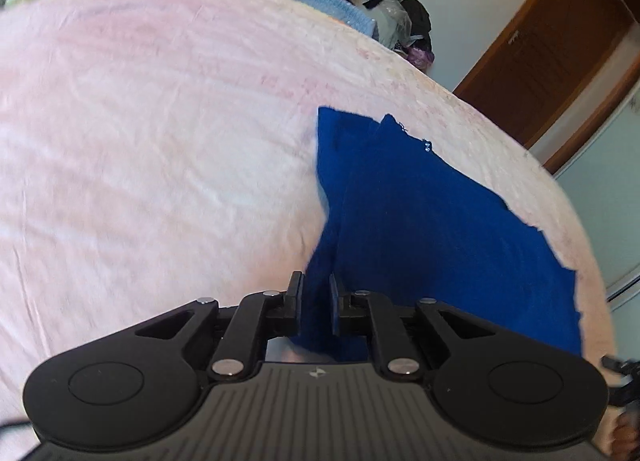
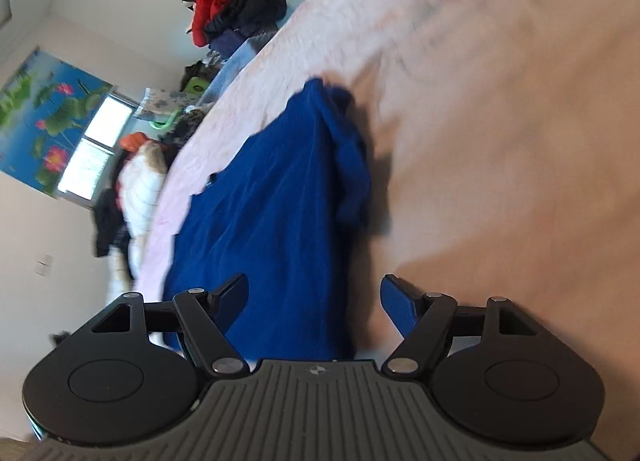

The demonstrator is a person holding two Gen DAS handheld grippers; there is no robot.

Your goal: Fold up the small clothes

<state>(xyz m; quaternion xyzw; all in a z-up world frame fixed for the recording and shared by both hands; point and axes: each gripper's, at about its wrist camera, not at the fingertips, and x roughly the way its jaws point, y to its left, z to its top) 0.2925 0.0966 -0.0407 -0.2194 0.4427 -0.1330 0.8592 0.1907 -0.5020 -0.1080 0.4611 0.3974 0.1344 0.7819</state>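
Largest in both views: a pink blanket (image 1: 160, 149), soft and creased, blurred in places, under everything else. Beyond its far edge, pale wall.

In the left wrist view, upper right: a brown door (image 1: 560, 41), well apart from the blanket. In the right wrist view, far left on the wall: a poster (image 2: 40, 113) of pink flowers and green leaves on blue, with a bright window (image 2: 96, 149) just beside it.

Along the far side of the blanket: a pile (image 2: 236, 1) of dark, red and light blue clothes, loosely heaped, with a white quilted piece further along.

On the blanket, nearer the cameras: the blue cloth (image 1: 432, 221), mostly flat. Ragged along one edge in both views. On the side toward the left gripper, pulled up into a ridge; on the side seen right of centre in the right wrist view, bunched into a rumpled fold with a dark shadow beside it.

Left gripper (image 1: 316, 301): jaws nearly together, clamped on that raised ridge of cloth, blue fabric filling the narrow gap between the fingers (image 1: 297, 299).

Right gripper (image 2: 314, 301): jaws spread wide, nothing pinched. Cloth edge below and between the fingers (image 2: 236, 293), not pressed by either pad; far finger over bare blanket.

Smallest: a few shiny studs (image 1: 428, 147) at the cloth's far ragged edge, too small to tell more.
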